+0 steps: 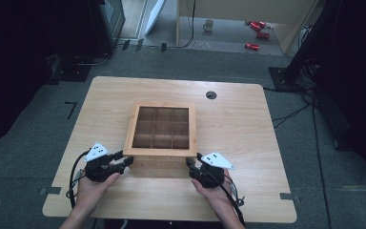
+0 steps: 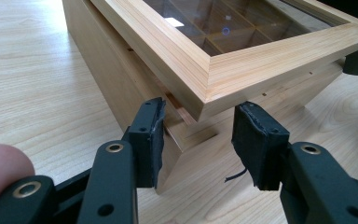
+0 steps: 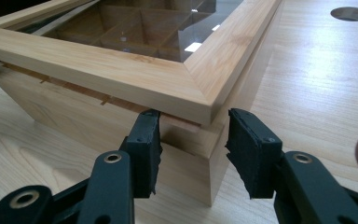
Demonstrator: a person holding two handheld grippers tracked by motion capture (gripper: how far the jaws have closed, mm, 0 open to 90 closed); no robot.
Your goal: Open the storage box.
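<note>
A pale wooden box (image 1: 162,168) stands in the middle of the table, and its glass-paned lid (image 1: 159,152) is raised at the near edge, leaving a gap above the base. Several compartments show through the glass. My left gripper (image 1: 127,160) sits at the near left corner; in the left gripper view its open jaws (image 2: 198,140) straddle the corner of the base (image 2: 121,84), just under the lid (image 2: 242,65). My right gripper (image 1: 192,161) mirrors it at the near right corner, jaws (image 3: 193,149) open around that corner of the base (image 3: 74,116), beneath the lid (image 3: 121,79).
The wooden table (image 1: 238,129) has a round cable hole (image 1: 211,94) behind the box. Bare tabletop lies on both sides of the box. Beyond the table, on the grey floor, stand a mug (image 1: 208,25) and red cans (image 1: 257,26); dark equipment flanks both sides.
</note>
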